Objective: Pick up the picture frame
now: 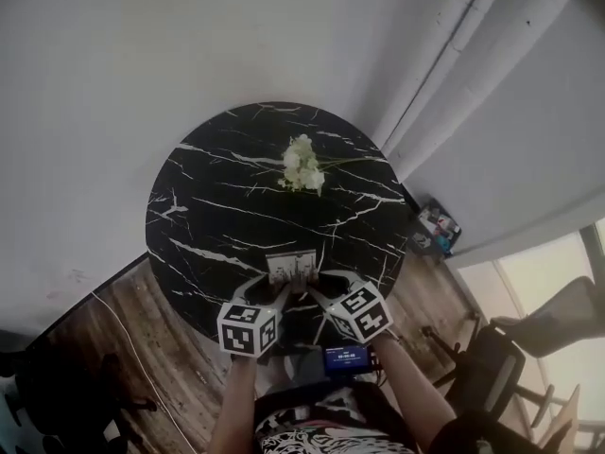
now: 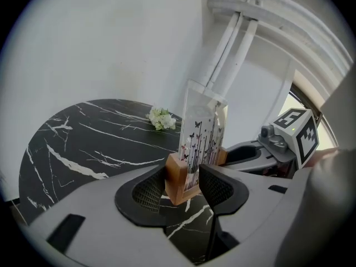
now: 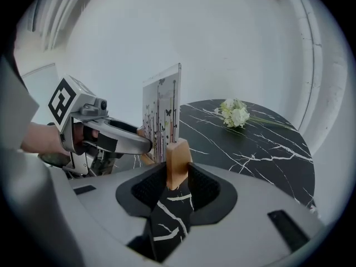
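Round black marble bench [image 1: 189,206], white flowers [image 1: 302,165] upper middle; left gripper [image 2: 183,185] and right gripper [image 3: 177,181] fingers clamp the clear butterfly-print picture frame [image 2: 201,132] by its wooden feet.

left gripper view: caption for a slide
The left gripper clamps the frame's wooden base; flowers lie on the black table behind.
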`<state>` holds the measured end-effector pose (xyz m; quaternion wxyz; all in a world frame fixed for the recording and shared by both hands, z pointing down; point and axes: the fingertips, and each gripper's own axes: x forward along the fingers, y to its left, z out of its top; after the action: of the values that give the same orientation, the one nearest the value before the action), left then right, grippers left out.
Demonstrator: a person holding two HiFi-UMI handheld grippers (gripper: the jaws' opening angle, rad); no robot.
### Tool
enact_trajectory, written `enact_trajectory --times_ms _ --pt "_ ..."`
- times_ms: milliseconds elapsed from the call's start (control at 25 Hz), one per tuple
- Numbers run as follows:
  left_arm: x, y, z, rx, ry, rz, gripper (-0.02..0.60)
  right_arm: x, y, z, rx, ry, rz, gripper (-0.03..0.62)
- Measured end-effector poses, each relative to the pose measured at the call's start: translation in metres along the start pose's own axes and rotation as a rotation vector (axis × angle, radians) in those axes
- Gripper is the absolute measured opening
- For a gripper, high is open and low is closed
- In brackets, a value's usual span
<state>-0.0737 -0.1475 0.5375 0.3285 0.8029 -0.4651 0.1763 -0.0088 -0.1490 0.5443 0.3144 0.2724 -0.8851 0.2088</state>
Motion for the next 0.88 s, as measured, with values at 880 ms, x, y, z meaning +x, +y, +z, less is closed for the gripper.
enact_trajectory --times_ms 880 --pt "-0.046 -0.040 -0.002 0.061 -0.025 -0.011 0.201 -0.051 0.037 -0.002 0.022 -0.086 -0.049 0.115"
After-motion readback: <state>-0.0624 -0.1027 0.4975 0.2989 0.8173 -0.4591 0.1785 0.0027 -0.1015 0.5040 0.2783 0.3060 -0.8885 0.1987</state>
